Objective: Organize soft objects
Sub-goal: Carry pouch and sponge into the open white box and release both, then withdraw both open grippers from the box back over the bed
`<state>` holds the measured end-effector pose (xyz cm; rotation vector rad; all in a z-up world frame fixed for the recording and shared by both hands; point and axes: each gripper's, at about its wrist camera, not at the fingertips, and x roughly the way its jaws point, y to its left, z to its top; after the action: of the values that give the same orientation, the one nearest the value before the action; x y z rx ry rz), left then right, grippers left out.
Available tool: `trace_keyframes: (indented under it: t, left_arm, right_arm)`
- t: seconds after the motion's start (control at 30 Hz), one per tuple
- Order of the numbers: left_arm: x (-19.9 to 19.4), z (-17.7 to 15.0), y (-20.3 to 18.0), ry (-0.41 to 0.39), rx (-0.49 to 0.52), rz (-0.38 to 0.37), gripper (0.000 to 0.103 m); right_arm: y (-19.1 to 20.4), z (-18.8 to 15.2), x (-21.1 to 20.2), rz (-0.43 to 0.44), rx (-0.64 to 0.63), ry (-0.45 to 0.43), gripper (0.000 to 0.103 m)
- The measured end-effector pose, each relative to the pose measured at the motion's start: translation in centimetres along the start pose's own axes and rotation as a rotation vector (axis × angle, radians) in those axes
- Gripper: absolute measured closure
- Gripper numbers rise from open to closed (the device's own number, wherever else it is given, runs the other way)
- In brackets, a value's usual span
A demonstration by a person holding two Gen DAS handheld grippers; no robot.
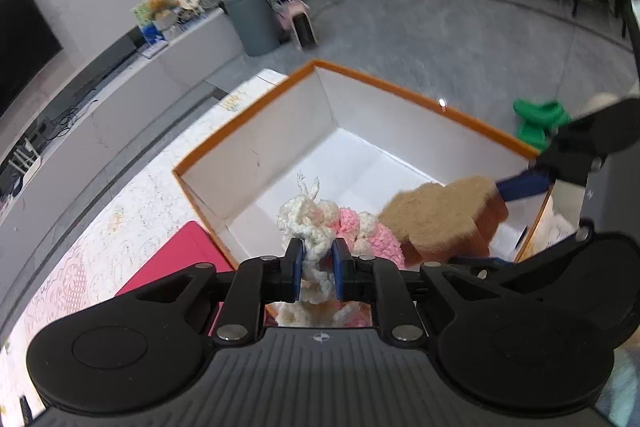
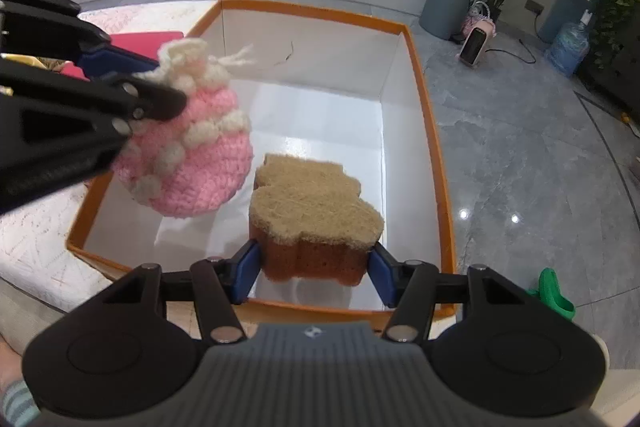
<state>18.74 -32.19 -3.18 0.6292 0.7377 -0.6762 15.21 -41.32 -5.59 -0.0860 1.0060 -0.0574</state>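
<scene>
The left gripper [image 1: 318, 261] is clenched on the cream top of a pink crocheted pouch [image 2: 192, 155], its blue pads squeezing the knitted neck between them, and the pouch hangs below the claw over the open box [image 2: 430, 115]. The right gripper [image 2: 314, 273] grasps a sponge [image 2: 312, 215] with a tan fuzzy top and a brown-orange body; both blue pads touch its sides, and the sponge sticks out ahead of the claw, above the white floor of the box. In the left wrist view the sponge is just to the right of the pouch, very near it; I cannot tell if they touch. The box has an orange rim and white inner walls, and it stands on a table with a pale lace-pattern cloth [image 1: 120, 227]. A red flat thing [image 1: 176, 259] lies left of the left claw, beside the box. No brand or writing can be read on the task's things; small signs on the far counter are too blurred.
</scene>
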Motion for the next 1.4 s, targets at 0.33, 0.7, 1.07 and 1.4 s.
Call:
trace_keyframes:
  t: [0.33, 0.7, 1.07, 1.4]
  left_arm:
    - [3.1, 0.3, -0.7, 0.072, 0.062, 0.009, 0.082]
    - [2.8, -0.2, -0.7, 0.062, 0.042, 0.013, 0.047]
    - [-1.0, 0.3, 0.0, -0.051, 0.005, 0.043, 0.038]
    - [-5.2, -1.5, 2.4, -0.108, -0.119, 0.063, 0.038]
  right_arm:
    - [0.2, 1.3, 1.7, 0.010, -0.069, 0.064, 0.043]
    - [0.0, 1.9, 2.6, 0.019, -0.057, 0.111, 0.035]
    - [0.4, 1.8, 0.2, 0.005, -0.044, 0.059, 0.021]
    - [2.6, 0.8, -3.9, 0.012, -0.035, -0.046, 0.021]
